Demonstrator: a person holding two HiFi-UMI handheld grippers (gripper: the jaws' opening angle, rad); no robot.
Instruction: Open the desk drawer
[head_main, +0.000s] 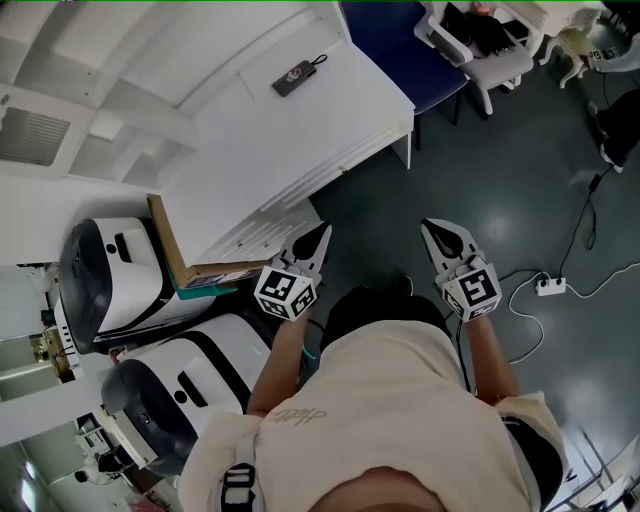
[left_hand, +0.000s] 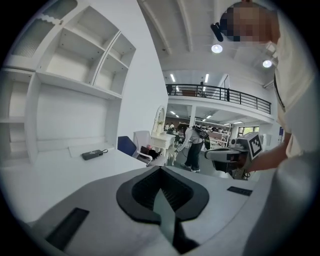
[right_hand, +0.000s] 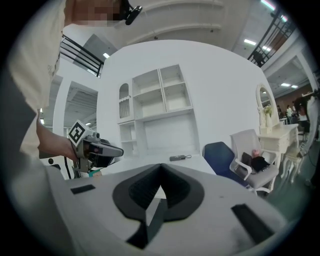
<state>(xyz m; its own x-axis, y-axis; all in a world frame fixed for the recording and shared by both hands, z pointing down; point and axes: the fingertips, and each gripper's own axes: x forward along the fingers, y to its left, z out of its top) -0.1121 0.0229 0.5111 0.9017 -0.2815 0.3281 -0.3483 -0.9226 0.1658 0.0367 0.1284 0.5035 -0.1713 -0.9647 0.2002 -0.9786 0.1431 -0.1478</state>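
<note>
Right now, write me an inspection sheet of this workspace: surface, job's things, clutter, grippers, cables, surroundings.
Surface: white desk, its top bare but for one item.
Job's things: drawer in the desk front, looks closed.
Clutter: small dark device with a cord, lying on the desk.
Grippers: left gripper and right gripper both shut and empty, held in front of the desk, neither touching the drawer.
Cables: power strip with cables on the floor to the right.
Surroundings: shelves over the desk; blue chair and white chair beyond it; two white machines and a brown board at its left.
</note>
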